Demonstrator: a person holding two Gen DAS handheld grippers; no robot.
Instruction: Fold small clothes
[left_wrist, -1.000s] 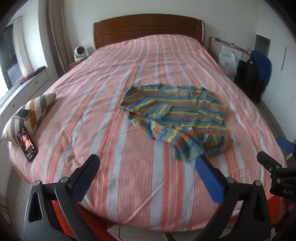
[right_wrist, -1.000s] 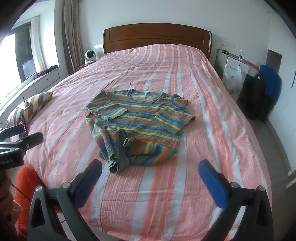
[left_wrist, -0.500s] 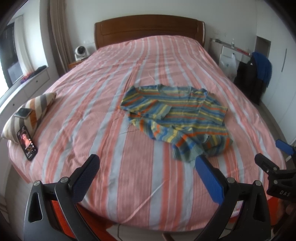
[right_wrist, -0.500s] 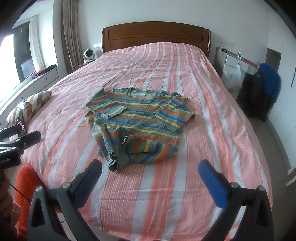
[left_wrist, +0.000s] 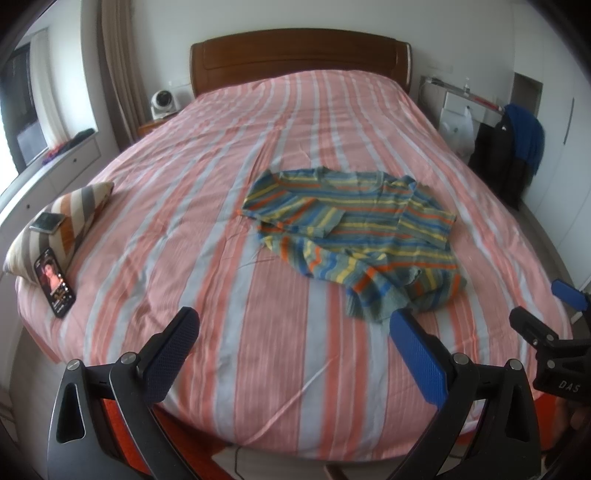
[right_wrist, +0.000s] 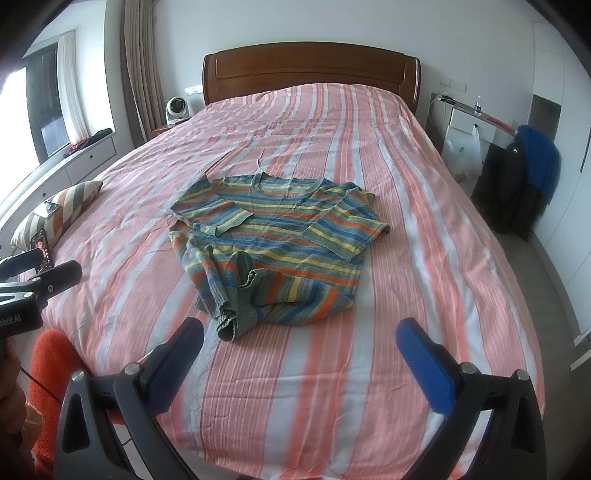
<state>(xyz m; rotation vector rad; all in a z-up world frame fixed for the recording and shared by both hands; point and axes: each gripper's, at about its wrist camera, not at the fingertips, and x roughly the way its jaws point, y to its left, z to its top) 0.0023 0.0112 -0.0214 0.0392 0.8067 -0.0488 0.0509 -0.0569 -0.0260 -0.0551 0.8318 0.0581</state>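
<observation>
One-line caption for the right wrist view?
Open right hand-held gripper hovers before a crumpled multicolour striped knit sweater on a pink-striped bed.

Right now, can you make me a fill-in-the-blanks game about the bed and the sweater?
1. The striped sweater lies on the ____.
2. Both sleeves are folded ____ its front.
3. The left gripper and the right gripper are both ____ and hold nothing.
4. One phone leans against the ____.

Missing words: bed; across; open; pillow
</observation>
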